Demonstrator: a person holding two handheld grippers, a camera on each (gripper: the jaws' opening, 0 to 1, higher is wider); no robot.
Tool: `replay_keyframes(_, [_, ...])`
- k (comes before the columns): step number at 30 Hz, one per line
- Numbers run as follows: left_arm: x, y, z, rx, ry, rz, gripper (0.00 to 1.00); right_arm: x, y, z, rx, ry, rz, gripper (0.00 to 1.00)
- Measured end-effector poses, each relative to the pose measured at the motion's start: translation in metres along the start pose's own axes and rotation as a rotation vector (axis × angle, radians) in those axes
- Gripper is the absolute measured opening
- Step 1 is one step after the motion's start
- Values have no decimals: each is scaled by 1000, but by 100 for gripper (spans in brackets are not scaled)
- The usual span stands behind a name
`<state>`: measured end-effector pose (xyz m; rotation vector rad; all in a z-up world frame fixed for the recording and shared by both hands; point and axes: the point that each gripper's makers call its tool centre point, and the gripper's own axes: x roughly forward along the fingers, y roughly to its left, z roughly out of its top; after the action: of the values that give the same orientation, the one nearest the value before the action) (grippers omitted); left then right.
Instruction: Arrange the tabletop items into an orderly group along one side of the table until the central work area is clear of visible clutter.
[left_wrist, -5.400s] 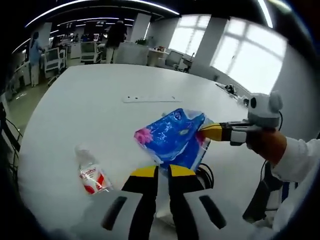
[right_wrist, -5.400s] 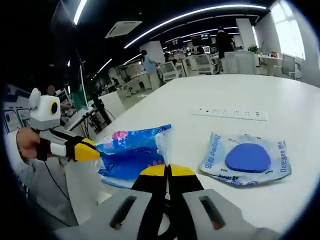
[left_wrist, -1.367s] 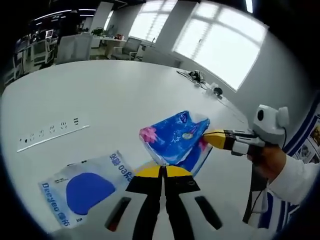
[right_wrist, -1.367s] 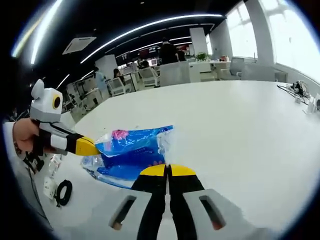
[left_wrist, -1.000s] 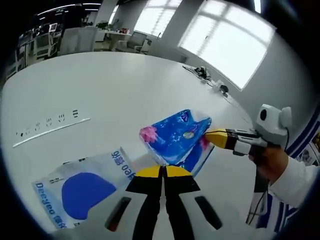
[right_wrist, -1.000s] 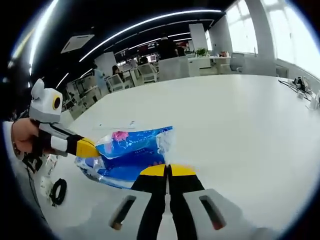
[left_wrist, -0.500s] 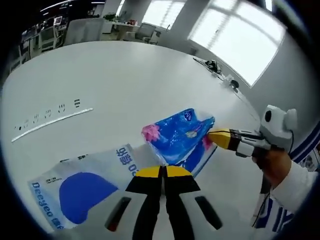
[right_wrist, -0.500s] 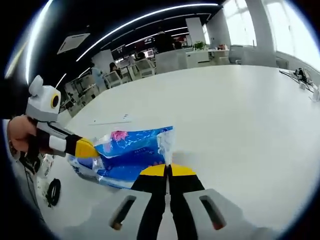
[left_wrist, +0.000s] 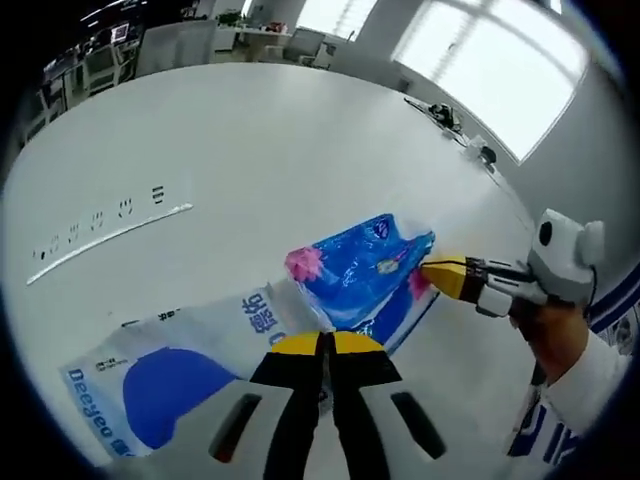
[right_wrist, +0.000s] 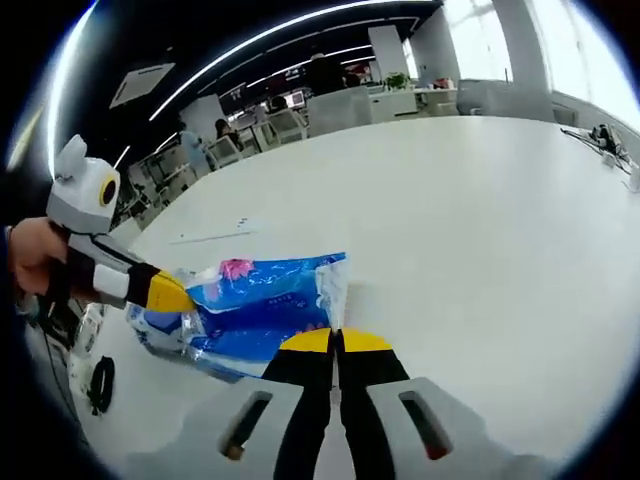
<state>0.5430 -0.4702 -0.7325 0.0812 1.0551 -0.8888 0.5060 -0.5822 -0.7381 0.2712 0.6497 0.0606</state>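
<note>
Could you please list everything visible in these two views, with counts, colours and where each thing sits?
Tissue pack: one, blue with a pink flower, held between both grippers just above the table.
Clear packet with blue pad: one, clear with blue lettering, flat on the table, one end under the tissue pack.
Power strip: one, white, flat on the table beyond the packet.
Cables: a dark cluster at the table's far edge.
Table: one, white, large.
Coiled cable: one, black, below the table edge.
Office chairs and desks: several, pale, in the background.
Left gripper: yellow-tipped, jaws shut on the tissue pack.
Right gripper: yellow-tipped, jaws shut on the pack's other end.
</note>
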Motion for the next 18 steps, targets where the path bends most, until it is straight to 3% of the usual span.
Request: replay_keyframes(18, [-2,4,-4,6,27,31,0,2,-6,-8,23,16,-22,0])
